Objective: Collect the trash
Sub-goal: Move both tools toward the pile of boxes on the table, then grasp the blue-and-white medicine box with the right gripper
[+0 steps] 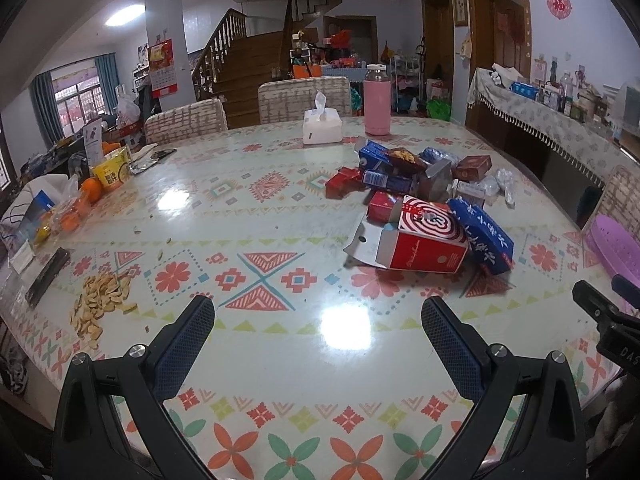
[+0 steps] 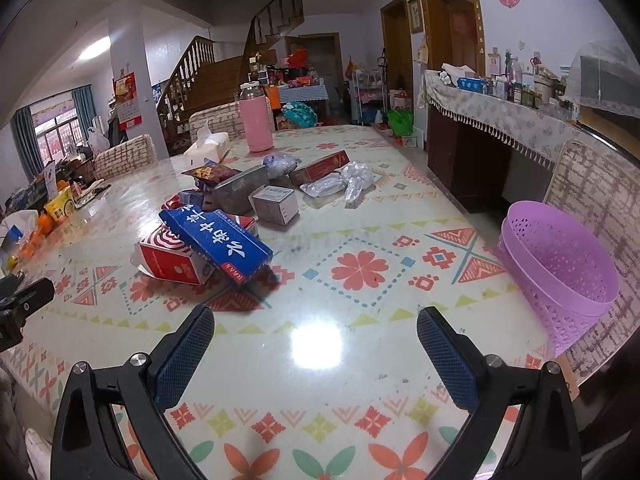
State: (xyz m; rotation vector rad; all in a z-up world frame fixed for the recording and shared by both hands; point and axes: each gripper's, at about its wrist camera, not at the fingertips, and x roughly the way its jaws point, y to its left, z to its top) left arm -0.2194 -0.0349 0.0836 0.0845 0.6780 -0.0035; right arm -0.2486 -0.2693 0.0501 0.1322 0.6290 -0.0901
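Both your claws gape empty: blue carton (image 2: 218,242) lies ahead-left of right claw (image 2: 316,330), ahead-right of left claw (image 1: 318,320), long axis slanting toward the right one, nearer.

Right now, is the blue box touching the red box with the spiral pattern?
Touching. In the right wrist view the blue box lies tilted on top of the red spiral box, its underside resting on it.

The room is bright. A round ceiling lamp (image 1: 124,15) glows white, and the shiny table (image 1: 280,216) shows white glare spots. Both pictures look sharp, but bend and darken near their corners.
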